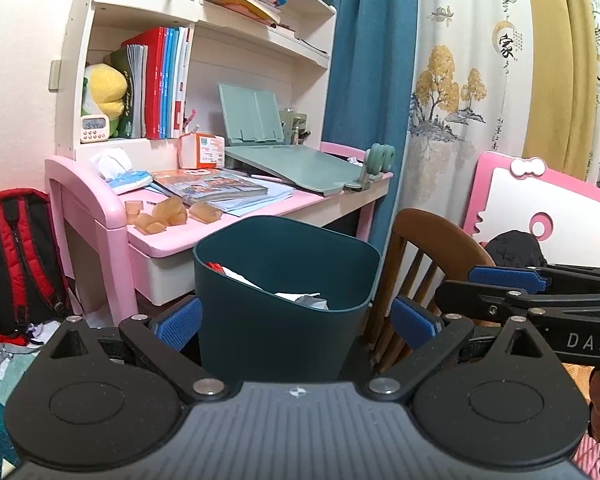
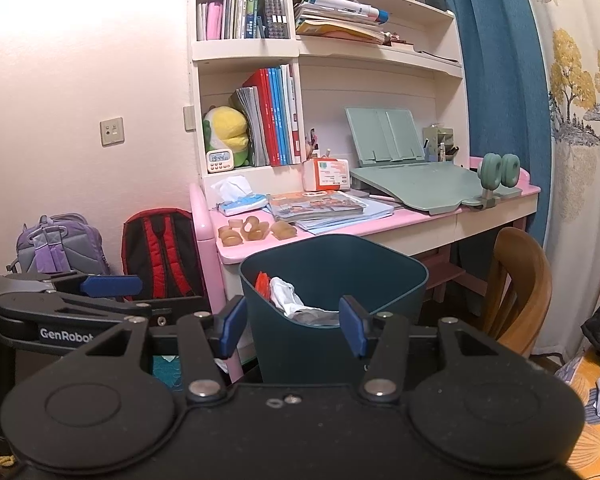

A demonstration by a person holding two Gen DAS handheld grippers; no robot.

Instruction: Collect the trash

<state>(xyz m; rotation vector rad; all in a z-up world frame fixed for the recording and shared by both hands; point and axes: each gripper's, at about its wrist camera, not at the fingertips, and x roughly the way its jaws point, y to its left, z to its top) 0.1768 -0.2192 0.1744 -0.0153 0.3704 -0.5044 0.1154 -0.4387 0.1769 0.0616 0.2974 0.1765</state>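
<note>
A dark teal trash bin [image 1: 284,300] stands on the floor before the pink desk [image 1: 172,236]; it also shows in the right wrist view [image 2: 332,280]. It holds crumpled white paper [image 2: 288,300] and a red wrapper [image 2: 262,282]. My left gripper [image 1: 296,326] is open and empty, its blue fingers either side of the bin. My right gripper [image 2: 292,326] is open and empty, facing the bin's near rim. Several brown tape rolls [image 1: 168,214] lie on the desk's near corner; they also show in the right wrist view [image 2: 252,232].
A wooden chair [image 1: 428,268] stands right of the bin. A red and black backpack [image 1: 16,260] leans left of the desk, a purple one [image 2: 60,244] beside it. Books, a tissue pack [image 1: 120,172] and a green book stand [image 1: 292,164] cover the desk.
</note>
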